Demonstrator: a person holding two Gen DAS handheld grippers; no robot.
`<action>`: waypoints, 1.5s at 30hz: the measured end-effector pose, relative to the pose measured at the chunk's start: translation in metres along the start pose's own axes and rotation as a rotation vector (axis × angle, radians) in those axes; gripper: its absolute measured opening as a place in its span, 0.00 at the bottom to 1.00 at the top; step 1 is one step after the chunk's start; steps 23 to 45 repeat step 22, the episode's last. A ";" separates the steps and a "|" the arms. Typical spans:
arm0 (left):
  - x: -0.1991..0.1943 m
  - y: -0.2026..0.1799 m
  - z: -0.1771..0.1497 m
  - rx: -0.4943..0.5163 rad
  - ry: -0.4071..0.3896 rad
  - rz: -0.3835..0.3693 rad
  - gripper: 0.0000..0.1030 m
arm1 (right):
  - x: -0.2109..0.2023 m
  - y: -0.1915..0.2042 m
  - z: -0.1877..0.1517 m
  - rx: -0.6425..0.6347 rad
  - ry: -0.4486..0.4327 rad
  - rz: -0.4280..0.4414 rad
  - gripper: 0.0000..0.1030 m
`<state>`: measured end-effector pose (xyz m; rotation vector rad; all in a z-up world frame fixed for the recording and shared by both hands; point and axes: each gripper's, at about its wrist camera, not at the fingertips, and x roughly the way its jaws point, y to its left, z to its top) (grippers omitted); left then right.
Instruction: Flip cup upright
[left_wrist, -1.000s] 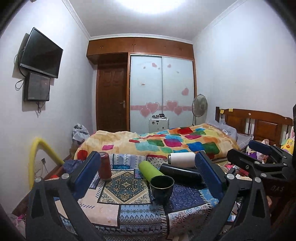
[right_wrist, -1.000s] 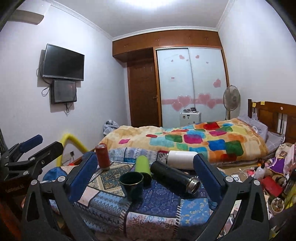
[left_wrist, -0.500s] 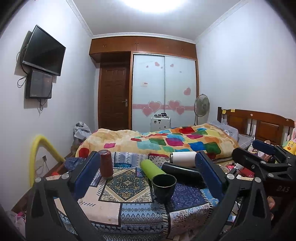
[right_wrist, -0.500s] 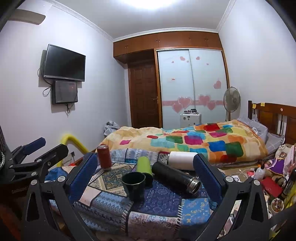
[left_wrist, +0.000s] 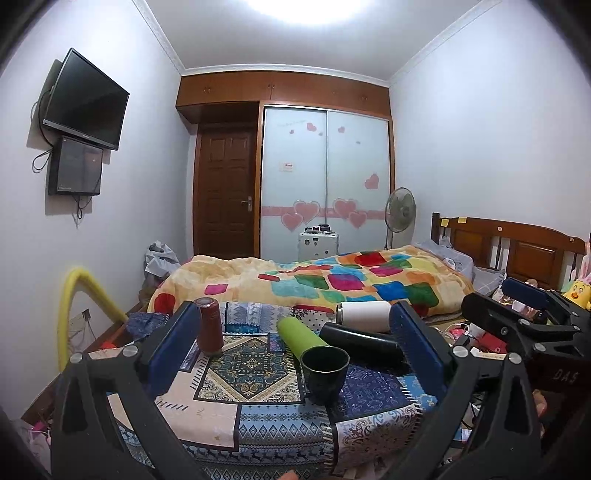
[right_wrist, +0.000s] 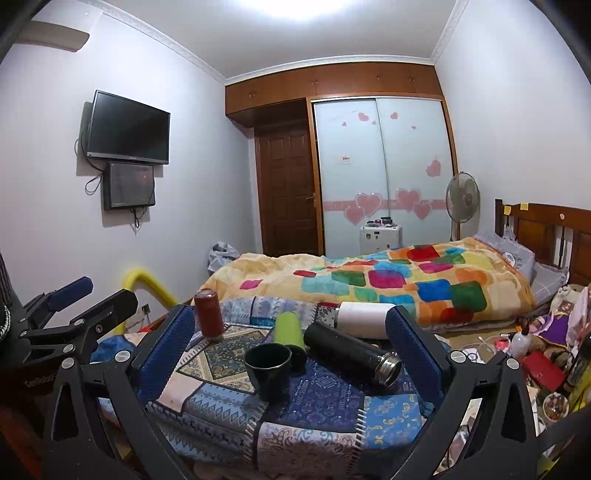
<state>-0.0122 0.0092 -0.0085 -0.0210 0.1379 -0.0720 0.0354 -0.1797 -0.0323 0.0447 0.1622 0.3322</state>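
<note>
Left wrist view: dark cup (left_wrist: 325, 371) stands mouth-up on the patterned counter (left_wrist: 221, 413); green bottle (left_wrist: 299, 338) lies behind it; both grippers' fingers (left_wrist: 171, 350) spread, empty; flip apparently complete; next, retreat without knocking it.

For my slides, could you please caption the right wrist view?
Open right gripper faces upright dark cup among three toppled bottles.
</note>
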 end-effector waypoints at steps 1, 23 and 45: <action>0.000 0.000 0.000 0.001 0.000 -0.002 1.00 | 0.000 0.000 0.000 -0.001 -0.001 0.000 1.00; 0.002 -0.004 0.000 0.011 0.015 -0.011 1.00 | -0.001 -0.002 0.002 0.001 -0.006 -0.007 1.00; 0.002 -0.004 0.000 0.011 0.015 -0.011 1.00 | -0.001 -0.002 0.002 0.001 -0.006 -0.007 1.00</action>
